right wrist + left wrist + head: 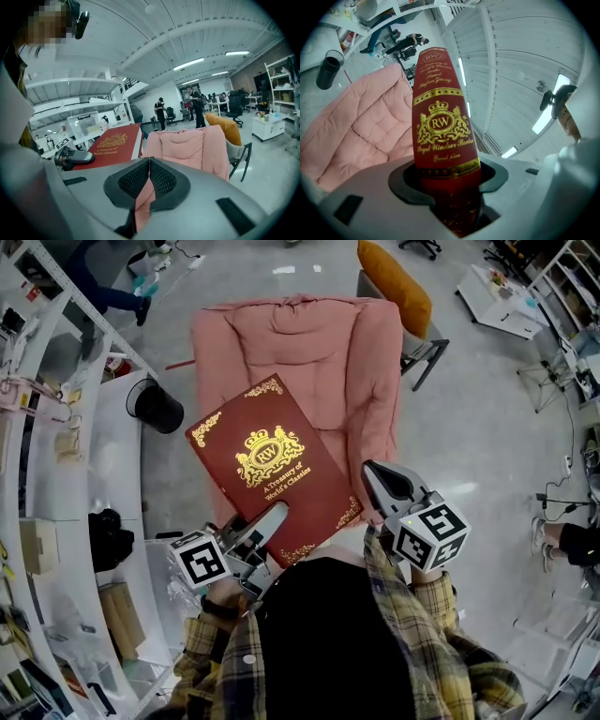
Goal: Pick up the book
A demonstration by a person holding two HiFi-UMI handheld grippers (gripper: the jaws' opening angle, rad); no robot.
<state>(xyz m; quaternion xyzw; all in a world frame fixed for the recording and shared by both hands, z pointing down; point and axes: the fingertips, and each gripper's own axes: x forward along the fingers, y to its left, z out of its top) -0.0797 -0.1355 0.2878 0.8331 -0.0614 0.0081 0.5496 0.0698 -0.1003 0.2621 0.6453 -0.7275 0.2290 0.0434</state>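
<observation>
a red book (272, 465) is held above a pink chair (309, 343), clamped at its near edge by the left gripper (265, 529) for lifting; the right gripper (380, 482), closed and empty, is held alongside.

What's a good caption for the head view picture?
The left gripper holds a big red book over a pink padded chair.

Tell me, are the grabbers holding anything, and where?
The left gripper clamps the dark red, gold-printed hardcover book by its spine's lower end. The right gripper is shut, empty.
</observation>
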